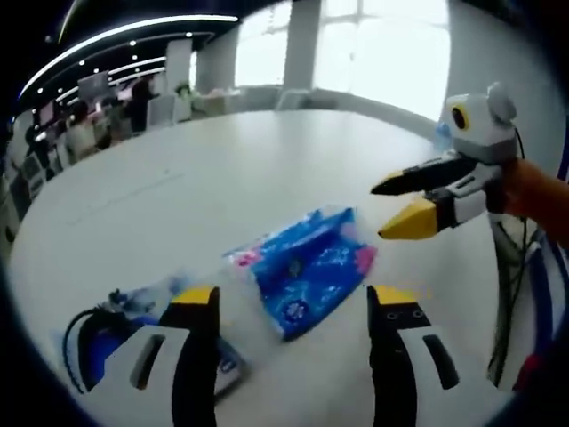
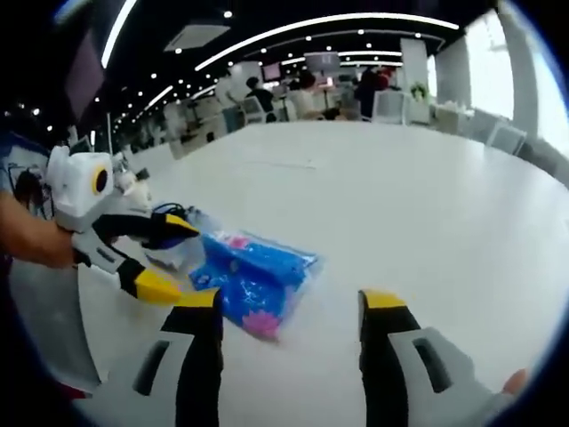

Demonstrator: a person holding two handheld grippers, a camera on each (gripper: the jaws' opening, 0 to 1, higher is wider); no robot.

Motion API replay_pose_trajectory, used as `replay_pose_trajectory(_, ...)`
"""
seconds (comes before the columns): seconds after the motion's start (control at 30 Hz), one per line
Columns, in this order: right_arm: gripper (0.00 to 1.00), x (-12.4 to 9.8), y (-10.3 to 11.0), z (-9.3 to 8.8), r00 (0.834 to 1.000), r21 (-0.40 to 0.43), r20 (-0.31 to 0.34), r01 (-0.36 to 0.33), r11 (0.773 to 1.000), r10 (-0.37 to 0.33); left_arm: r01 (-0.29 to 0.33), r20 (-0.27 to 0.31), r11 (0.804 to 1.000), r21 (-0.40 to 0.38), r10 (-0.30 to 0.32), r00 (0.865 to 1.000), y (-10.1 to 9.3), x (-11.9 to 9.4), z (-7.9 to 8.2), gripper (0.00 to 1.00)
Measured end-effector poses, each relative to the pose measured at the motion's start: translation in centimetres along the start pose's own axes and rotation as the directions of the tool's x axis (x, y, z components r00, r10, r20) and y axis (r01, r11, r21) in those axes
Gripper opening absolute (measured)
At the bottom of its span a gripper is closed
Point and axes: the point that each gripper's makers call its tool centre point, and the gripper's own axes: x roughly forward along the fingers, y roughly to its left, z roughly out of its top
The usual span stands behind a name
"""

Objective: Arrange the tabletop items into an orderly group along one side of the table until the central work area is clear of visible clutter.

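Left gripper view: the left gripper (image 1: 293, 307) hovers with jaws wide apart and empty, a blue printed packet (image 1: 307, 267) on the white table (image 1: 222, 169) just ahead between them. The right gripper (image 1: 396, 209) enters from the right, jaws parted, empty. A black cable bundle (image 1: 98, 334) lies beside the left jaw.

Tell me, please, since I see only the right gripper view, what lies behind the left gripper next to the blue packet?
Observer: In the left gripper view it is a clear bag with a coiled black cable inside, on the table beside the blue packet.
Operator: Is the left gripper closed on anything?
Observer: No, the left gripper has its jaws wide apart, and the packet lies just ahead between them.
Operator: How does my right gripper look from there?
Observer: The right gripper is open near the packet's corner, holding nothing.
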Motion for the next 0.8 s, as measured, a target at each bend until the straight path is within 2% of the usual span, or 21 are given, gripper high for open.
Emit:
replay_pose_trajectory(0.1, 0.76, -0.4, 0.4, 0.3, 1.0, 0.014, 0.015, -0.005, 1.0, 0.005, 0.052, 0.041, 0.998, -0.022, -0.051, 0.998, -0.9, -0.3, 0.5, 0.78)
replay_pose_trajectory(0.23, 0.87, -0.7, 0.9, 0.5, 0.999, 0.03, 0.035, -0.013, 0.999, 0.012, 0.106, 0.066, 0.994, -0.031, -0.104, 0.992, -1.9, -0.8, 0.8, 0.92)
replay_pose_trajectory(0.33, 0.91, -1.1, 1.4, 0.9, 0.998, 0.039, 0.058, -0.018, 0.999, 0.016, 0.141, 0.077, 0.99, -0.028, -0.139, 0.987, -2.6, -1.2, 0.8, 0.99)
replay_pose_trajectory(0.53, 0.96, -1.9, 2.6, 0.9, 0.997, 0.026, 0.07, -0.033, 0.999, 0.031, 0.203, 0.081, 0.979, 0.005, -0.202, 0.976, -4.0, -2.5, 0.7, 0.99)
replay_pose_trajectory(0.8, 0.97, -3.0, 4.1, 1.0, 0.997, 0.006, 0.071, -0.026, 1.0, 0.026, 0.203, 0.092, 0.979, 0.011, -0.203, 0.975, -3.5, -4.3, 0.6, 0.99)
